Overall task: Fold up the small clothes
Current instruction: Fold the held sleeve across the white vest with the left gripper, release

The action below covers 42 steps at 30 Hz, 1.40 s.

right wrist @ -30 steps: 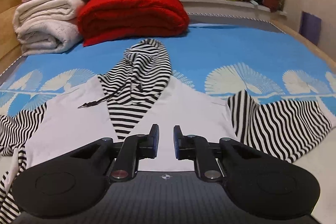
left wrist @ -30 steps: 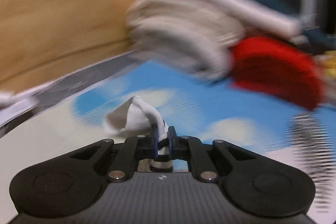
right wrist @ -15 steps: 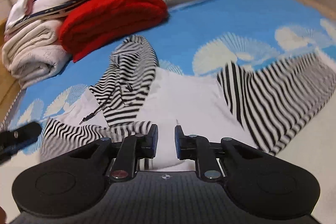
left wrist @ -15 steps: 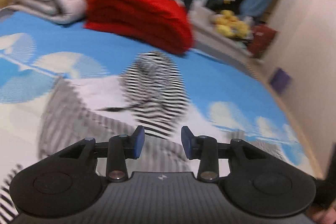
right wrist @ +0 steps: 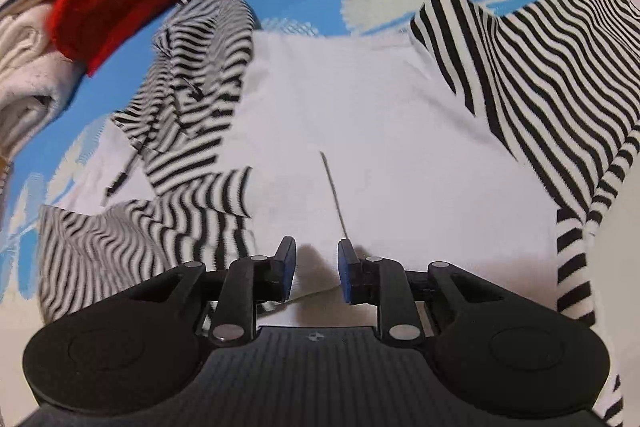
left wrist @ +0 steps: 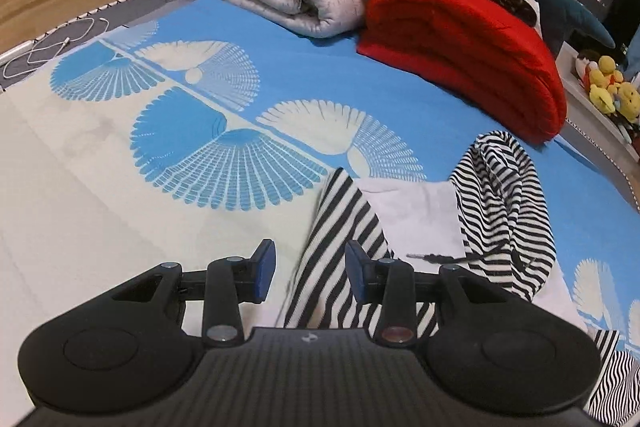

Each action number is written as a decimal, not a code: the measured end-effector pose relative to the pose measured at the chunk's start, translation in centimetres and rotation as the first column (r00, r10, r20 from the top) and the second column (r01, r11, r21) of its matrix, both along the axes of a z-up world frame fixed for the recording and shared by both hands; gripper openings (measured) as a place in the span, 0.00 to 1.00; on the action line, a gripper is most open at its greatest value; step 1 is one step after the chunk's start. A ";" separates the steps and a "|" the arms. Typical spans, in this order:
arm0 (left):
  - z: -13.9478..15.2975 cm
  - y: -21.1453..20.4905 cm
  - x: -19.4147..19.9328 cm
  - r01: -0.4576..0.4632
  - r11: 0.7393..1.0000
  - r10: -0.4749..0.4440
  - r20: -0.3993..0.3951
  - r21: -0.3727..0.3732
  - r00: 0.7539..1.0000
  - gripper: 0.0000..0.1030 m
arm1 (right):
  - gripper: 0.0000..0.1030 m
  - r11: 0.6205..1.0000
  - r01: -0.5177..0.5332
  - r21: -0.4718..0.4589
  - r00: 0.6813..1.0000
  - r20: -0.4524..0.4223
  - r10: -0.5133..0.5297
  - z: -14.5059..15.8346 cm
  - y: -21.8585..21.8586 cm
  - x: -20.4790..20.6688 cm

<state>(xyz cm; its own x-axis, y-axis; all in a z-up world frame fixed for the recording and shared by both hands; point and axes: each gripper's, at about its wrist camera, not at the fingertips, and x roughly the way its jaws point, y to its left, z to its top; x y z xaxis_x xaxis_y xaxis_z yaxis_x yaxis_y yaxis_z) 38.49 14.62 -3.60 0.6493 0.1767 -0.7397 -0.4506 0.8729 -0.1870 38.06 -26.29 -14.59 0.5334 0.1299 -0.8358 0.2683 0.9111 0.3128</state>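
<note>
Cable (left wrist: 60, 43) shows only in left wrist view.

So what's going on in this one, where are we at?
A person with two handheld grippers is starting on a white hoodie with black-and-white striped sleeves and hood, spread flat on a blue patterned bed sheet. The left gripper hangs over the left sleeve, jaws open and gripping nothing. The right gripper hangs over the hoodie's hem, jaws just opening, nothing between them. No fold is made yet. Folded blankets sit stacked at the far end.
</note>
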 end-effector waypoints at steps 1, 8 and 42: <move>0.1 0.2 0.2 0.000 1.000 0.000 0.003 -0.005 1.000 0.41 | 0.23 1.000 -0.001 -0.014 1.000 -0.001 0.001 -0.1 0.3 0.0; -0.8 0.5 0.3 0.000 1.000 0.000 -0.019 -0.019 1.000 0.41 | 0.04 1.000 -0.004 -0.025 0.977 0.213 0.009 5.1 0.5 -1.2; -8.9 -3.3 1.9 0.173 0.967 -0.226 -0.322 -0.186 0.919 0.20 | 0.26 0.964 0.257 0.060 0.962 -0.106 -0.250 0.3 -4.7 -1.7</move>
<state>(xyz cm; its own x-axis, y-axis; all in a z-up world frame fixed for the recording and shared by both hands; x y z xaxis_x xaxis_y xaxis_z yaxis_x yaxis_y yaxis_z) 40.39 11.37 -12.49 0.3661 -0.0617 -0.9285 -0.3296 0.9245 -0.1914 36.32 -31.01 -14.28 0.4740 0.0627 -0.8783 0.5199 0.7851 0.3366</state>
